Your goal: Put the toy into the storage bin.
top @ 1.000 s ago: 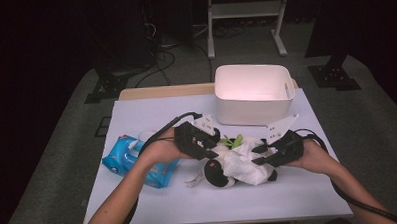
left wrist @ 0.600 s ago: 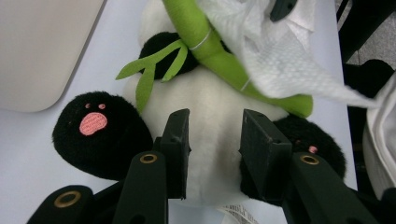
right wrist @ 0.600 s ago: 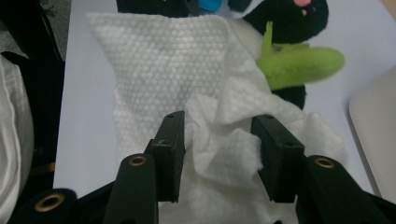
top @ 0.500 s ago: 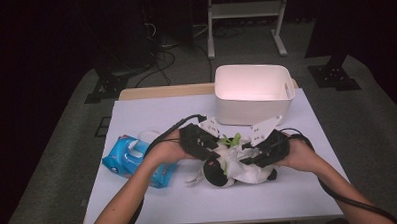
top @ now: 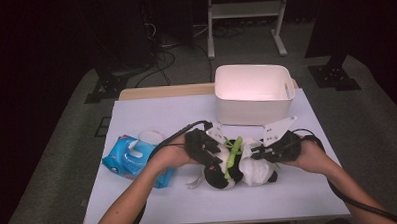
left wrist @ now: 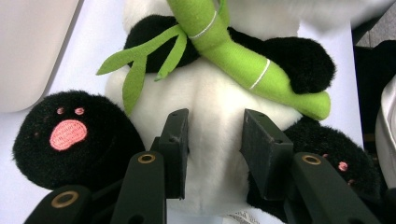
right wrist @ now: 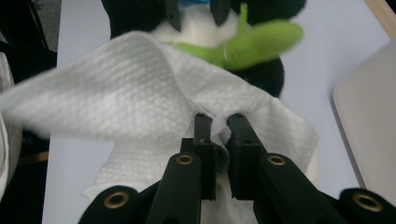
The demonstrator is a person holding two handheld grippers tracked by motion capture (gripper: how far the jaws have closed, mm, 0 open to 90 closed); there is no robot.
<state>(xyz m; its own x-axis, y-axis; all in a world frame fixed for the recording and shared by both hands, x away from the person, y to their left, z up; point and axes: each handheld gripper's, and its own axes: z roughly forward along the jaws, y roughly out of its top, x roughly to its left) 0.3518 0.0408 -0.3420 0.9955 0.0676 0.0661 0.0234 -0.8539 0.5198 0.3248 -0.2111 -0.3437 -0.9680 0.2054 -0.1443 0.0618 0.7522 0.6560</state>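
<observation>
Item: black-and-white plush panda (top: 228, 168), tabletop's near-middle. Our left gripper (left wrist: 212, 135) pinches its white belly. Our right gripper's (right wrist: 218, 122) jaws, just closing, now clench the white textured wipe (right wrist: 126, 98); wiping can begin.

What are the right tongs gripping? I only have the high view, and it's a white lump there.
Observer: A white wet wipe. The right tongs have just closed and pinch a fold of it; the sheet is draped over the panda plush.
Operator: And the left tongs?
Observer: The left tongs press their pads into the panda's white belly from both sides, between its black feet.
Operator: What is the green thing?
Observer: A plush bamboo stalk with leaves, lying across the panda's chest, held under its black arm.
</observation>
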